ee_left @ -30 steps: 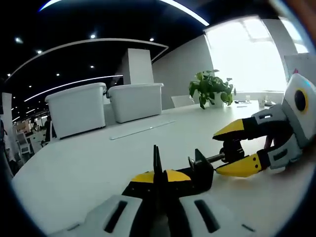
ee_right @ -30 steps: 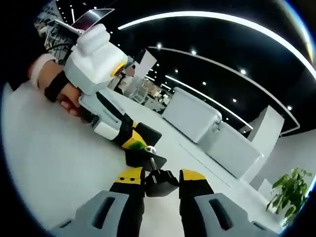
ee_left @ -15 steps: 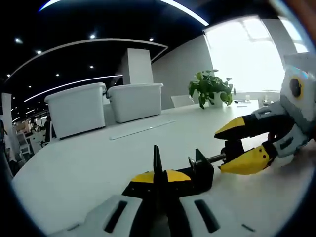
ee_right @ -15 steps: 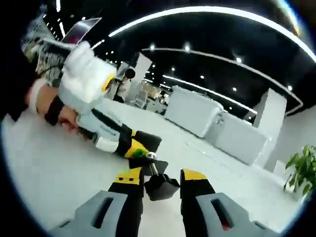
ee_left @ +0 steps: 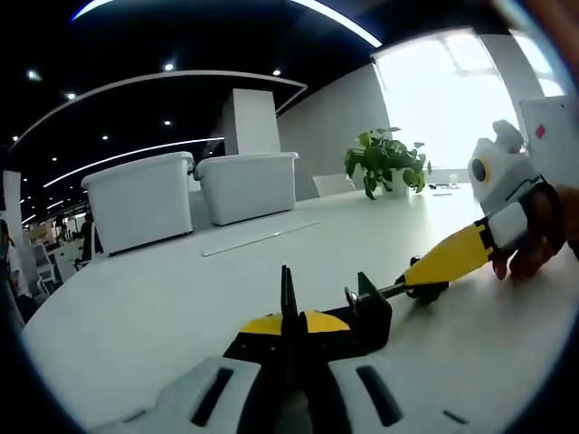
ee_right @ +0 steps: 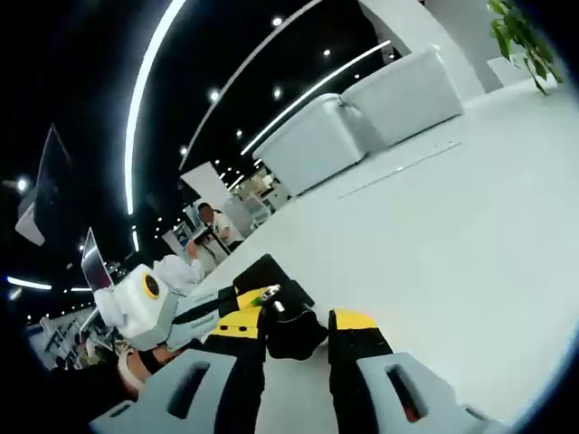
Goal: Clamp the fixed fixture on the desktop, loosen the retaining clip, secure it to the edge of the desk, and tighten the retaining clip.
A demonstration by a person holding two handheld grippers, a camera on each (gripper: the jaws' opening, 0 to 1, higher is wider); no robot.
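Presently the black C-shaped metal clamp (ee_left: 366, 316) is pinched by the closed left gripper (ee_left: 288, 312) while the right gripper (ee_right: 297, 330), at 3 o'clock, clasps its black screw knob (ee_right: 291, 330), turning judged next.

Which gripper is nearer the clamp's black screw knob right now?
Right. The right gripper grips the screw knob; the left gripper is shut on the clamp body, a screw-length away.

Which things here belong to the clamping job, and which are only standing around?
Belonging to the job:
black clamp fixture
its screw knob
left gripper
right gripper
white desk

Only standing around:
two white bins
potted plant
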